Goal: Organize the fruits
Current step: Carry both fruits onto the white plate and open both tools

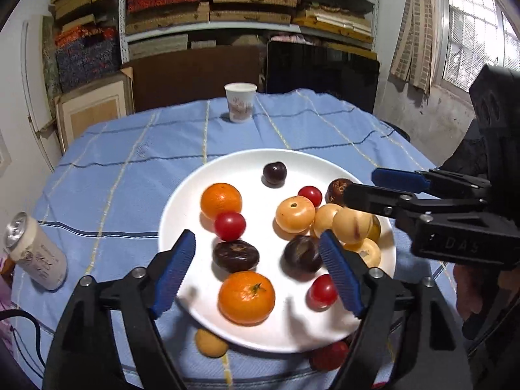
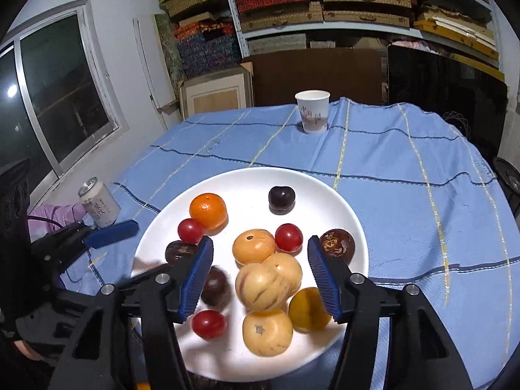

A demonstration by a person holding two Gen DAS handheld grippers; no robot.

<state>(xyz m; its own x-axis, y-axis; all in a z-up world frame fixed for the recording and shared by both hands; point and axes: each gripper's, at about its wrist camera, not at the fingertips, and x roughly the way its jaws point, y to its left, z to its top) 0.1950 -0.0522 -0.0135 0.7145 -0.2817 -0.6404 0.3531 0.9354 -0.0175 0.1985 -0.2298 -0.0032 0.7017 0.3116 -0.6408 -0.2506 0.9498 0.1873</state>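
Observation:
A white plate (image 1: 195, 201) (image 2: 325, 191) on the blue tablecloth holds two oranges (image 1: 246, 297), red cherry tomatoes (image 1: 229, 226), dark plums (image 1: 236, 255) and a cluster of pale yellow fruits (image 1: 295, 213) (image 2: 264, 287). My left gripper (image 1: 256, 271) is open above the plate's near side, around a dark plum and the near orange. My right gripper (image 2: 260, 279) is open over the yellow cluster; it shows at right in the left wrist view (image 1: 367, 188). A yellow fruit (image 1: 210, 343) and a red one (image 1: 328, 356) lie off the plate's near edge.
A paper cup (image 1: 240, 102) (image 2: 312, 110) stands at the table's far side. A drink can (image 1: 35, 252) (image 2: 99, 206) stands left of the plate. Shelves of boxes and a dark board stand behind the table. A window is at the side.

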